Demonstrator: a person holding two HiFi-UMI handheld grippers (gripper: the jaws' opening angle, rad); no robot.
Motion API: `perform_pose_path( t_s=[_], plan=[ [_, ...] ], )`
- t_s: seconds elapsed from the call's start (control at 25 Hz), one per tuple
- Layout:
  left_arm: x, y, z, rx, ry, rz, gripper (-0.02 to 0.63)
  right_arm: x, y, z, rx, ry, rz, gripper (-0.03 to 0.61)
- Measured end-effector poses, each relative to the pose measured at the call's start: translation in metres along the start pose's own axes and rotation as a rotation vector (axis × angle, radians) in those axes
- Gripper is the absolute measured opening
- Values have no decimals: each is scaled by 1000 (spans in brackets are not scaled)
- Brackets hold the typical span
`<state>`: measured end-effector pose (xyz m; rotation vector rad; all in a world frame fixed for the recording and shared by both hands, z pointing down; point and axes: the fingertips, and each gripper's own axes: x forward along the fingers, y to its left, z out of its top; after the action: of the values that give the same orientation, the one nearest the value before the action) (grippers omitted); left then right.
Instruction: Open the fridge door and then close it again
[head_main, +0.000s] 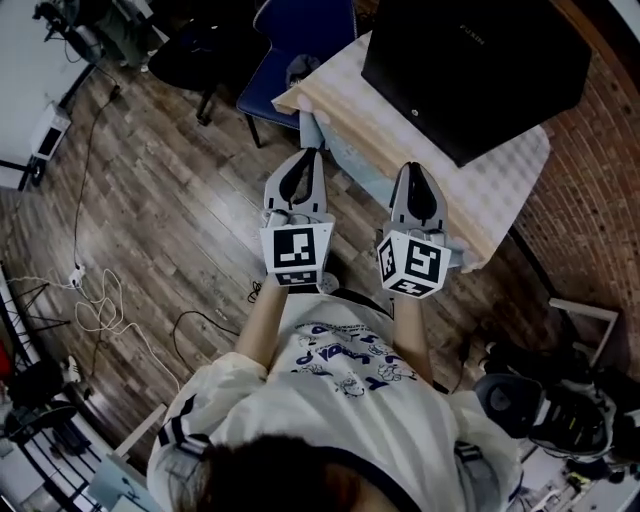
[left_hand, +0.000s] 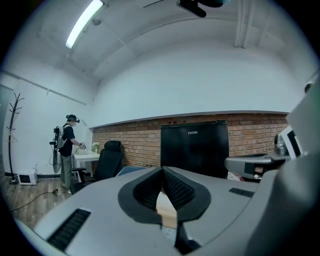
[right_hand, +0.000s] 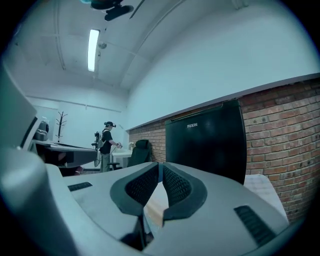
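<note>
Both tools empty, jaws clenched, nothing between the pads. Left gripper (head_main: 309, 154) and right gripper (head_main: 417, 170) are held side by side in front of the person's chest, pointing roughly level and forward, each marker cube toward the body. In each gripper view the ribbed pads meet at the tips.

Fridge (head_main: 470, 65) is a small black unit standing on the table (head_main: 500, 195), ahead of both tools and apart from them, no contact. It sits ahead and to the right of the left gripper, and ahead and slightly right of the right gripper. Its front faces the jaws with white lettering near the top, and the door looks closed flat.

The table edge lies just under and ahead of the jaw tips. Blue chair (head_main: 300, 40) is ahead of the left gripper, beyond the table corner. Brick wall (left_hand: 135, 142) runs behind the fridge. Another person (left_hand: 66, 150) stands far off to the left of both tools, by a black office chair (left_hand: 109, 160). Cables (head_main: 100, 310) lie on the wood floor (head_main: 150, 200), left of the left gripper.
</note>
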<state>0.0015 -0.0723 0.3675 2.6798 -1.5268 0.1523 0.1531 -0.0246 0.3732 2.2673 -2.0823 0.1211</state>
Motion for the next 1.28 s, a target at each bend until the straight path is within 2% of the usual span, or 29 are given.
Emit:
perform_pose_path(
  t_s=[0.24,0.68,0.96,1.12,1.16,1.28],
  plan=[
    [92,21,-1,-14,4,-145,19,65,-16,-3,10,2,-142,44],
    [248,64,8,19,45,-411,19,177,-12,15,35,11,-368,44],
    [319,53,2,38,52,-572,20,214,-16,10,50,38,-471,44],
    [350,36,-3,80,46,-665,21,228,-20,8,46,55,-503,44],
    [357,32,-5,84,48,-685,29,230,-21,6,44,61,-508,44],
    [372,21,-8,87,54,-741,145,233,-26,3,44,79,-520,44]
  ],
)
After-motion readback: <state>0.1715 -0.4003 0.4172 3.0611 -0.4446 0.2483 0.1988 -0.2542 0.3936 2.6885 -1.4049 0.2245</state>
